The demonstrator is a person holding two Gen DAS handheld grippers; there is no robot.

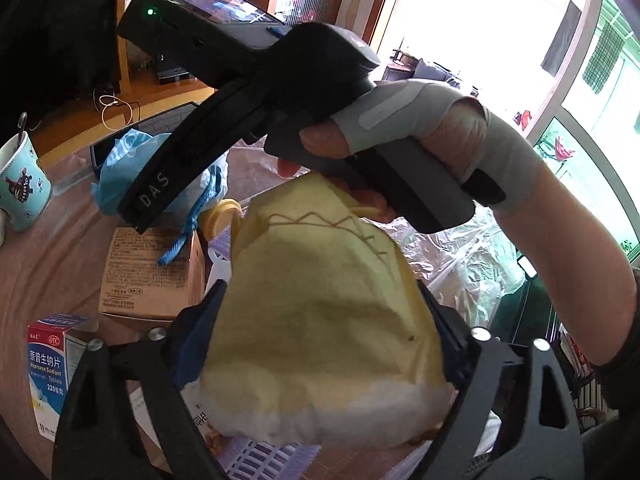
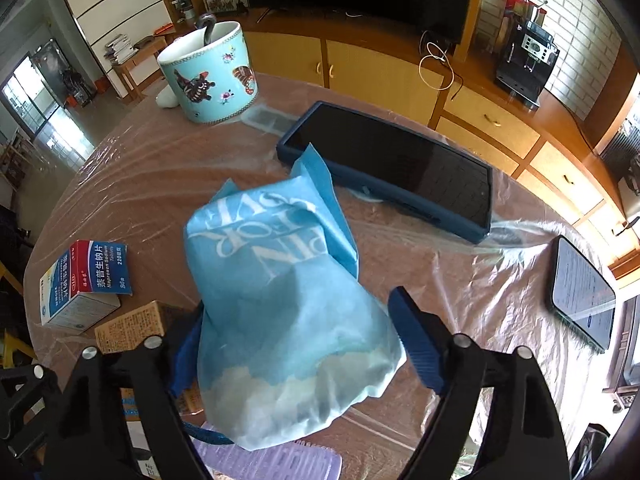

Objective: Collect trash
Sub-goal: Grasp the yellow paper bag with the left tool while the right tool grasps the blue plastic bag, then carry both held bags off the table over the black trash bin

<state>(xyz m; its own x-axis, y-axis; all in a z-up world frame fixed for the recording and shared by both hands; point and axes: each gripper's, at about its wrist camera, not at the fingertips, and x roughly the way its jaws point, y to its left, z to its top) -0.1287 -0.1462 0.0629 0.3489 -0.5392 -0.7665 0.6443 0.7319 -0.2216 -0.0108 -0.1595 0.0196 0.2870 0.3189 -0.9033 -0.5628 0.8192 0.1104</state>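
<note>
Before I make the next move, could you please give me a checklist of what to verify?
1. Left tongs gripping the yellow pouch: pressed from both sides, ok.
2. Right tongs gripping the blue bag: one side seems apart from it, cannot tell.
3. Tablet clear of the blue bag: they overlap in the view, cannot tell.
4. Mug upright, away from both tongs: ok.

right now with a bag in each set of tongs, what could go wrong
1. The right tongs look wide around the blue bag, right finger apart from it; it may slip.
2. That bag hangs close to the tablet and mug; a swing might knock them.
3. The yellow bag fills the left view, hiding what lies below.
</note>
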